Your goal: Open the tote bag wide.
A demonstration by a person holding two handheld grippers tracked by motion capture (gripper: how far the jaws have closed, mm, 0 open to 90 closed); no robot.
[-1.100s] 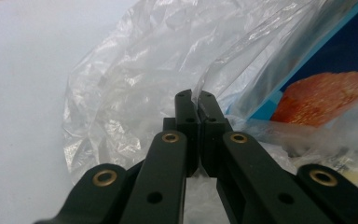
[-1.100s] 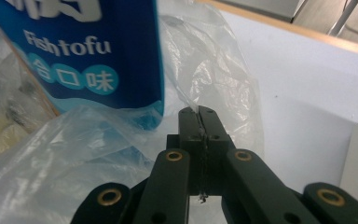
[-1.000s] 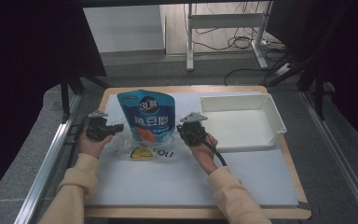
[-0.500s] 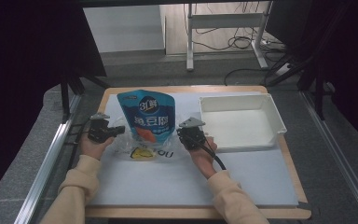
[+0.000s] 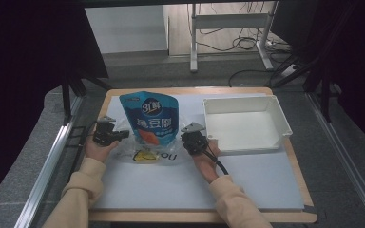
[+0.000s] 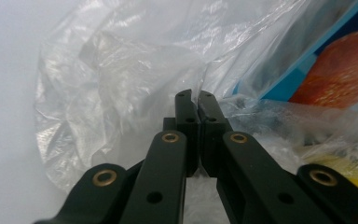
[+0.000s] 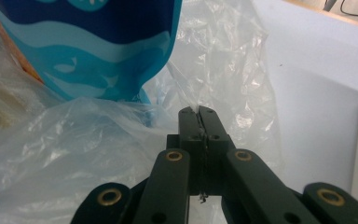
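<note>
**Both grippers pinch the bag open around the snack pouch**

We hold a clear plastic bag (image 5: 145, 151) by its two sides, near the middle of the white table mat and toward its far edge. Our left gripper (image 6: 194, 95) has its jaws pressed together on a crumpled fold of the film at the bag's left side; in the left gripper view the thin plastic bunches right at the tips. Our right gripper (image 7: 198, 111) is likewise clenched on a pinch of film at the bag's right side, with a wisp of plastic standing out above the closed jaws.

Between the two grips stands a blue snack pouch (image 5: 151, 118), upright, with its lower part inside the bag and its top rising clear of it toward the far edge of the table. We judge that the two-sided hold serves to keep the limp film spread so the mouth stays wide and the pouch can sit or slide within it; one grip alone would let the bag collapse against the pouch.

A white tray (image 5: 275, 114) sits at the far right of the table, just beside the right gripper (image 5: 193, 141) and apart from the bag. The left gripper (image 5: 108, 135) works near the table's left edge.
</note>
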